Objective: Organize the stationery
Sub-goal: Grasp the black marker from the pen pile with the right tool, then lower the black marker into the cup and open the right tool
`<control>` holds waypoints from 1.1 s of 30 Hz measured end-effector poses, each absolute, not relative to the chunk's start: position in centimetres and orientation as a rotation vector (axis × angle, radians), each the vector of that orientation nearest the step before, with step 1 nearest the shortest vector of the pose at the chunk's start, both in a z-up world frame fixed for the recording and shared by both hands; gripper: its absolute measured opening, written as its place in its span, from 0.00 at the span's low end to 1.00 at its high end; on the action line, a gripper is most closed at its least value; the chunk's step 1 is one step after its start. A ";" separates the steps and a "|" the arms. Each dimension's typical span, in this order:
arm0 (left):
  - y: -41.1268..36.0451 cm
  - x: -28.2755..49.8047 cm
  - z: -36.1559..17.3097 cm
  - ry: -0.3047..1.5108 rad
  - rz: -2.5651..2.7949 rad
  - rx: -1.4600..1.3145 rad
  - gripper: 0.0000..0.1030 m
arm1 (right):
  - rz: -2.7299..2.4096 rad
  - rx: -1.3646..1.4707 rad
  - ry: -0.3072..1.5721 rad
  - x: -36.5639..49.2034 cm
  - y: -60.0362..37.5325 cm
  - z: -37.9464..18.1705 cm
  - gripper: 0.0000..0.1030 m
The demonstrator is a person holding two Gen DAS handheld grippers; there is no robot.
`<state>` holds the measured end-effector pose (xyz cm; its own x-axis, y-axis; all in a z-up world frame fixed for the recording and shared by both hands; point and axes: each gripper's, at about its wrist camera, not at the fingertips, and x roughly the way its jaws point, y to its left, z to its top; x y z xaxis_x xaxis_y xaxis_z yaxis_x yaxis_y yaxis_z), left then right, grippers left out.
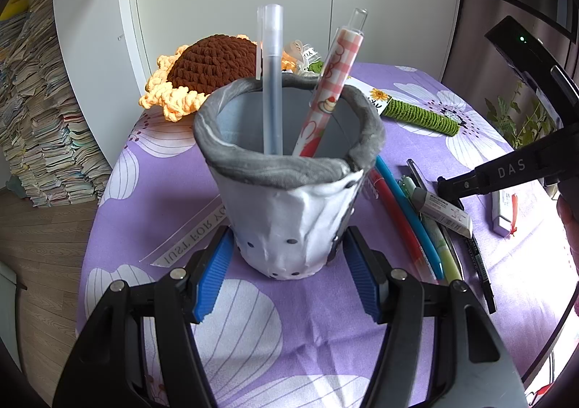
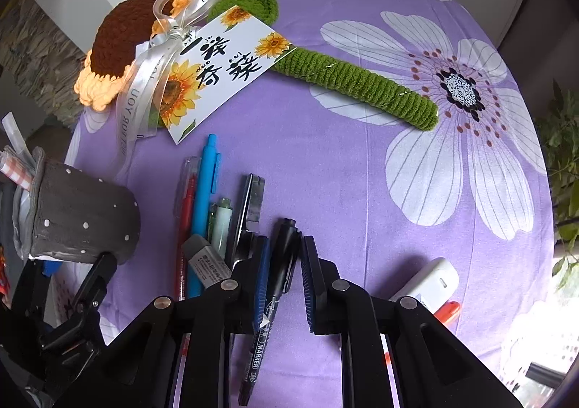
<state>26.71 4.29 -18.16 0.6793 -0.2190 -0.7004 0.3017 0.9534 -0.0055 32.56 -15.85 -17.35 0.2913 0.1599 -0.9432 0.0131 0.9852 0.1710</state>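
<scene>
The ribbon (image 1: 191, 238) at seven o'clock of the left view reads "JUST FOR YO". "DAS" stands on the right gripper (image 1: 512, 169) at three o'clock. In the right view, "MARKER" runs along the black pen (image 2: 267, 314) at six o'clock.

A matt purple cotton-like tablecloth (image 2: 325, 162) printed with pale flowers covers the table. On it, near the far edge, lies a crocheted sunflower (image 2: 119, 42) of chunky, nubbly yarn, its green stem (image 2: 362, 82) ribbed and fuzzy, tied with a sheer glossy ribbon (image 2: 159, 57) and a smooth printed paper card (image 2: 217, 67). The pen holder (image 1: 289, 190) looks like hand-moulded clay, uneven and matt, with a grey rim. Inside stand a frosted translucent plastic pen (image 1: 272, 82) and a glossy checked one (image 1: 325, 93). The black marker (image 2: 275, 285) is smooth plastic, between ridged blue rubbery pads (image 2: 307, 285).
</scene>
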 end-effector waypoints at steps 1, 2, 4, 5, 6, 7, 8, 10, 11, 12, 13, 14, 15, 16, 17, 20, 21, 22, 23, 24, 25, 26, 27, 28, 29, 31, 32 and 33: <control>4.3 26.7 -18.2 0.771 -0.293 0.114 0.61 | 0.097 0.160 1.274 32.6 -15.9 -17.4 0.15; 4.3 26.6 -18.2 0.771 -0.293 0.114 0.61 | 0.093 0.157 1.275 32.7 -15.8 -17.4 0.14; 4.3 26.7 -18.2 0.771 -0.293 0.114 0.61 | 0.084 0.136 1.272 32.8 -15.4 -17.3 0.15; 4.3 26.7 -18.2 0.771 -0.293 0.114 0.61 | 0.080 0.118 1.269 33.0 -15.1 -17.3 0.15; 4.3 26.7 -18.2 0.771 -0.293 0.114 0.61 | 0.077 0.098 1.266 33.1 -14.8 -17.3 0.15; 4.3 26.7 -18.2 0.771 -0.293 0.114 0.61 | 0.073 0.079 1.264 33.2 -14.5 -17.3 0.15; 4.3 26.7 -18.2 0.771 -0.293 0.113 0.61 | 0.070 0.062 1.262 33.2 -14.3 -17.3 0.15; 4.3 26.8 -18.2 0.771 -0.293 0.114 0.61 | 0.072 0.038 1.259 33.2 -13.9 -17.3 0.15; 4.3 26.7 -18.2 0.771 -0.293 0.114 0.61 | 0.079 0.049 1.259 33.0 -13.9 -17.3 0.15; 4.3 26.7 -18.2 0.771 -0.293 0.114 0.61 | 0.081 0.065 1.261 33.0 -14.1 -17.3 0.15; 4.3 26.7 -18.2 0.771 -0.293 0.114 0.61 | 0.089 0.089 1.261 32.9 -14.4 -17.2 0.15; 4.3 26.8 -18.2 0.771 -0.293 0.114 0.61 | 0.102 0.118 1.253 32.8 -14.8 -17.0 0.15; 4.3 26.7 -18.2 0.771 -0.293 0.114 0.61 | 0.108 0.139 1.243 32.6 -15.2 -16.7 0.15; 4.3 26.8 -18.1 0.771 -0.293 0.114 0.61 | 0.109 0.153 1.229 32.3 -15.5 -16.3 0.15; 4.3 26.7 -18.2 0.772 -0.293 0.114 0.61 | 0.110 0.162 1.211 32.1 -15.8 -15.8 0.15; 4.3 26.7 -18.2 0.772 -0.293 0.114 0.61 | 0.116 0.168 1.149 31.1 -16.1 -13.7 0.14; 4.3 26.8 -18.1 0.772 -0.293 0.114 0.61 | 0.118 0.168 1.126 30.8 -16.1 -12.9 0.14; 4.3 26.7 -18.2 0.772 -0.293 0.114 0.61 | 0.121 0.169 1.102 30.4 -16.1 -12.2 0.14; 4.3 26.7 -18.2 0.772 -0.293 0.114 0.61 | 0.127 0.172 1.078 29.9 -16.1 -11.4 0.14; 4.3 26.8 -18.2 0.772 -0.293 0.115 0.61 | 0.135 0.176 1.052 29.5 -16.0 -10.6 0.14; 4.3 26.8 -18.1 0.772 -0.293 0.115 0.61 | 0.146 0.179 1.027 29.2 -16.0 -9.9 0.14; 4.3 26.9 -18.2 0.772 -0.292 0.116 0.61 | 0.159 0.182 1.000 28.9 -15.7 -9.1 0.14; 4.3 26.8 -18.2 0.772 -0.292 0.116 0.61 | 0.176 0.187 0.971 28.6 -15.4 -8.3 0.14; 4.3 26.9 -18.2 0.772 -0.291 0.117 0.61 | 0.194 0.193 0.942 28.6 -15.2 -7.5 0.14; 4.4 26.9 -18.2 0.772 -0.291 0.117 0.61 | 0.215 0.199 0.914 28.2 -15.0 -6.9 0.14; 4.4 26.9 -18.2 0.773 -0.292 0.117 0.61 | 0.265 0.208 0.862 28.1 -13.9 -5.6 0.14; 4.4 26.9 -18.2 0.773 -0.292 0.116 0.61 | 0.290 0.213 0.836 28.1 -13.3 -4.9 0.14; 4.4 26.9 -18.2 0.773 -0.292 0.116 0.61 | 0.315 0.222 0.807 28.1 -12.7 -4.2 0.14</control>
